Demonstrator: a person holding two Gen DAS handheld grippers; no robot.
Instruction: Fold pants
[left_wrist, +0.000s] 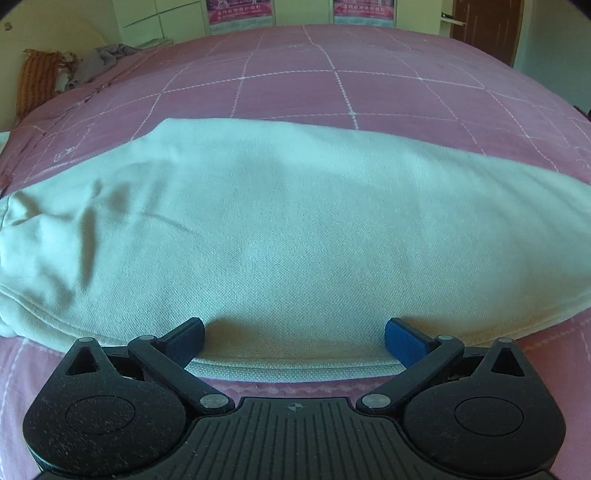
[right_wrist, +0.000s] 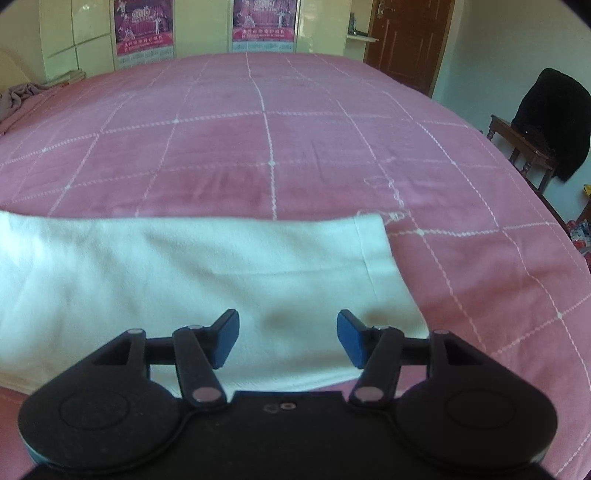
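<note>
While the white pants (left_wrist: 288, 229) lie flat across the pink bed (left_wrist: 332, 85), the left gripper (left_wrist: 294, 341) sits at 6 o'clock by their near edge, jaws wide open. The right gripper (right_wrist: 288, 339) hangs over the leg end, jaws open, holding nothing.
</note>
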